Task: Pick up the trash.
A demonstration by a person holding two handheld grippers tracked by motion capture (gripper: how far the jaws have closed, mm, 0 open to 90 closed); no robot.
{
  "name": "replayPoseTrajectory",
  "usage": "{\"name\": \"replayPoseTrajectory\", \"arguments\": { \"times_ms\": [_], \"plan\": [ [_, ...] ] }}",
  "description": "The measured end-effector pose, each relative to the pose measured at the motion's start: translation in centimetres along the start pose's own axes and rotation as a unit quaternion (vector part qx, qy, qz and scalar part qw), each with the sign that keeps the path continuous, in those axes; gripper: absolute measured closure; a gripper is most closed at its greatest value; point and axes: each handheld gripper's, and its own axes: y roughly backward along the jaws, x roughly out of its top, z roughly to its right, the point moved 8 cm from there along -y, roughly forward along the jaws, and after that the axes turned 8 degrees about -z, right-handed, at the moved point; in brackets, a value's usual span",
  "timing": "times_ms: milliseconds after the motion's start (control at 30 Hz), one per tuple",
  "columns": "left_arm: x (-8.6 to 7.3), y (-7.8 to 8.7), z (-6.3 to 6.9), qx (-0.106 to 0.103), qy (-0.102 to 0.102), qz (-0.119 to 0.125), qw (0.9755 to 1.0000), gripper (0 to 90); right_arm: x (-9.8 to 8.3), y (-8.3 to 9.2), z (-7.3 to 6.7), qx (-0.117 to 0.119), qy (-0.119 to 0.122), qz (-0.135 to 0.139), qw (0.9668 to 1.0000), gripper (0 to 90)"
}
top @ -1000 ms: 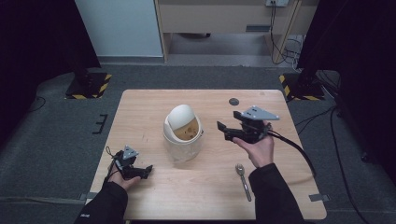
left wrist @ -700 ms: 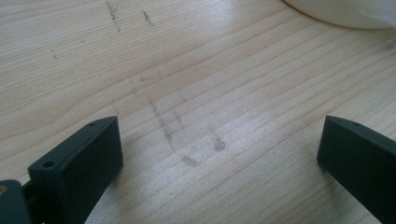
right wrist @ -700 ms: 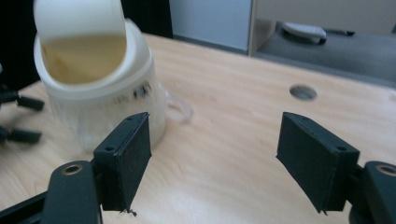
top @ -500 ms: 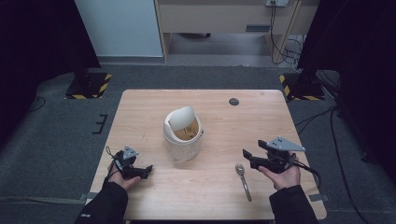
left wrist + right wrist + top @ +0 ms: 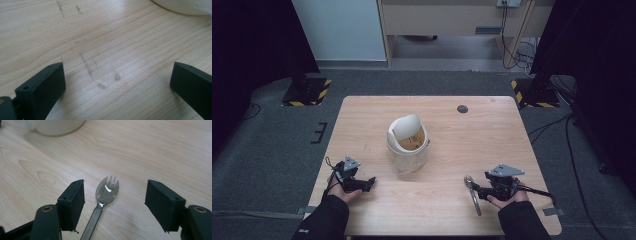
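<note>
A metal spork (image 5: pixel 472 193) lies on the wooden table (image 5: pixel 492 135) near the front right. My right gripper (image 5: pixel 475 190) rests low over it, open. In the right gripper view the spork's head (image 5: pixel 107 191) lies between the two black jaws, nearer the left one, untouched by either, and my right gripper (image 5: pixel 114 196) is wide open. A white bin with a tilted swing lid (image 5: pixel 407 142) stands mid-table. My left gripper (image 5: pixel 370 181) sits at the front left, open, with bare wood between its jaws (image 5: pixel 117 75).
A small black disc (image 5: pixel 462 108) lies at the back of the table. The bin's base (image 5: pixel 182 5) shows just ahead of the left gripper. The table's front edge is close to both hands. Grey carpet surrounds the table.
My right gripper moved from beside the bin back toward the front edge and settled around the spork's head. The left gripper stayed put.
</note>
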Motion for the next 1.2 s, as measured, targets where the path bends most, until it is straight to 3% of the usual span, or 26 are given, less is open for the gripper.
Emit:
{"name": "replayPoseTrajectory", "arguments": {
  "times_ms": [67,133,433,633,733,933,1100,1167,1200],
  "plan": [
    [0.0,0.0,0.0,0.0,0.0,0.0,1.0,0.0,-0.2,-0.3,-0.1,-0.001,0.002,-0.008,1.0,34.6],
    [0.0,0.0,0.0,0.0,-0.001,0.0,1.0,0.0,-0.8,-0.9,-0.3,-0.006,0.001,-0.037,0.9993,36.9],
    [0.0,0.0,0.0,-0.001,0.0,0.001,1.0,0.0,-1.6,-2.2,-0.7,-0.008,0.004,-0.071,0.9974,45.8],
    [0.0,0.0,0.0,-0.001,0.0,0.001,1.0,0.0,-2.0,-3.2,-1.3,-0.016,0.015,-0.105,0.9943,55.0],
    [0.0,0.0,0.0,-0.001,-0.001,0.0,1.0,0.0,-2.0,-3.2,-1.3,-0.017,0.011,-0.102,0.9946,58.1],
    [0.0,0.0,0.0,-0.001,-0.001,0.001,1.0,0.0,-2.0,-3.0,-1.0,-0.022,0.012,-0.112,0.9934,78.2],
    [0.0,0.0,0.0,-0.002,-0.002,0.0,1.0,0.0,-2.0,-3.0,-0.8,-0.02,0.017,-0.121,0.9924,80.0],
    [0.0,0.0,0.0,-0.003,-0.004,0.0,1.0,0.0,-1.9,-2.9,-0.7,-0.021,0.017,-0.119,0.9926,80.0],
    [0.0,0.0,0.0,-0.005,-0.004,0.0,1.0,0.0,-1.5,-2.6,-0.5,-0.021,0.015,-0.104,0.9942,80.0]
  ]
}}
